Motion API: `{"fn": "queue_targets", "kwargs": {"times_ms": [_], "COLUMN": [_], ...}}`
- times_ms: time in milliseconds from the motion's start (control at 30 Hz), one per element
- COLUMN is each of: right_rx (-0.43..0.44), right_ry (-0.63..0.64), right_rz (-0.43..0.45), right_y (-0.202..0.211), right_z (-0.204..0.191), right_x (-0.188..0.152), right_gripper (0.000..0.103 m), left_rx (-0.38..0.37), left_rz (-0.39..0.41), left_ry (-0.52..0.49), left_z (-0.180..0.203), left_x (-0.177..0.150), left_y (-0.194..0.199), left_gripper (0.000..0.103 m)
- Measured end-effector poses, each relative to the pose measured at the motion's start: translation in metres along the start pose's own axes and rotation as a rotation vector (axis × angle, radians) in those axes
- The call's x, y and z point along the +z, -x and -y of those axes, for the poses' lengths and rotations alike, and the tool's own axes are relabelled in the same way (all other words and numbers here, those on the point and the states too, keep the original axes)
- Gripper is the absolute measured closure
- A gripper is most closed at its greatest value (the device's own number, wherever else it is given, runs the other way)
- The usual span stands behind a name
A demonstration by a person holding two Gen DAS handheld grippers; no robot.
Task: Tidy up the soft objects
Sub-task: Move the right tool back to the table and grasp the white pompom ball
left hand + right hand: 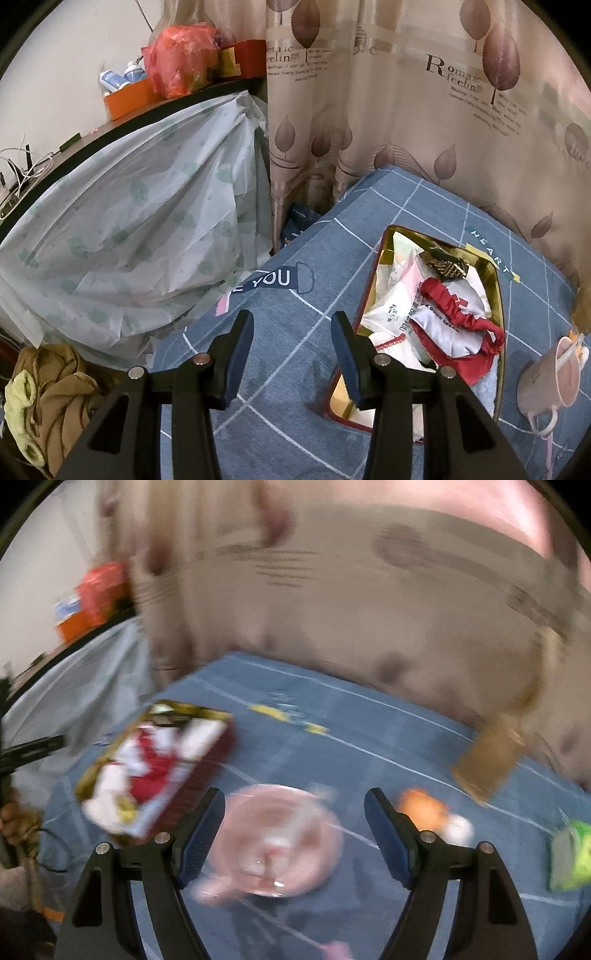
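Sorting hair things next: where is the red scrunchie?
In the left wrist view, the red scrunchie lies in the gold tin, right of the gripper, atop white packets.

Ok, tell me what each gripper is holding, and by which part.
Nothing. The left gripper and the right gripper both have open, empty fingers.

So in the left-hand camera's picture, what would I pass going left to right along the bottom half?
Crumpled olive-brown cloth → pale leaf-printed plastic sheet → open left gripper over the blue grid-patterned bedsheet → gold-rimmed tin tray of soft pouches → pink ceramic mug.
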State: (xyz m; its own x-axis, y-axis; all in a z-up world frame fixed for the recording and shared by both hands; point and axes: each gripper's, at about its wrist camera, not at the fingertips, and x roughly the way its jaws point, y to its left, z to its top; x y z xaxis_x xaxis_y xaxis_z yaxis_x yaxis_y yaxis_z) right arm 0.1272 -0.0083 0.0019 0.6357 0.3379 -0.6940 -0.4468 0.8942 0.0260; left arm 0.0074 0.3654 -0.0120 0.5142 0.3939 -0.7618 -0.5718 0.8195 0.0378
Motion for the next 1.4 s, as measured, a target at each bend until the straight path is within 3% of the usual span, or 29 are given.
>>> {"fn": "queue_targets", "kwargs": {"times_ms": [200, 400, 800, 967, 1133, 1400], "right_rx": [-0.145, -0.184, -0.173, -0.146, -0.116, -0.073], "right_ry": [-0.114, -0.148, -0.170, -0.205, -0.215, -0.258], "right_rz": [-0.039, -0.115, -0.107, -0.102, -0.100, -0.084], "right_y": [-0.009, -0.041, -0.083, -0.088, -0.101, -0.109], "right_z": [0.083, 0.122, 0.147, 0.159, 0.163, 0.181], "right_x": [-0.025, -0.047, -0.050, -0.051, -0.050, -0.044], "right_gripper": [0.028, 0.035, 0.042, 0.050, 0.058, 0.057], "left_rx": [0.004, -0.009, -0.141, -0.214, -0.324, -0.427], "left_rz": [0.020, -0.001, -0.001, 0.010, -0.016, -0.087], "left_ry": [-0.034, -0.117, -0.326, -0.410, -0.486, -0.557], "left_z": [0.010, 0.042, 0.147, 0.198, 0.258, 0.335], "left_x": [-0.001, -0.009, -0.015, -0.016, -0.024, -0.039], "left_y": [0.008, 0.011, 0.038, 0.056, 0.071, 0.082], "left_gripper": [0.059, 0.059, 0.059, 0.059, 0.059, 0.059]}}
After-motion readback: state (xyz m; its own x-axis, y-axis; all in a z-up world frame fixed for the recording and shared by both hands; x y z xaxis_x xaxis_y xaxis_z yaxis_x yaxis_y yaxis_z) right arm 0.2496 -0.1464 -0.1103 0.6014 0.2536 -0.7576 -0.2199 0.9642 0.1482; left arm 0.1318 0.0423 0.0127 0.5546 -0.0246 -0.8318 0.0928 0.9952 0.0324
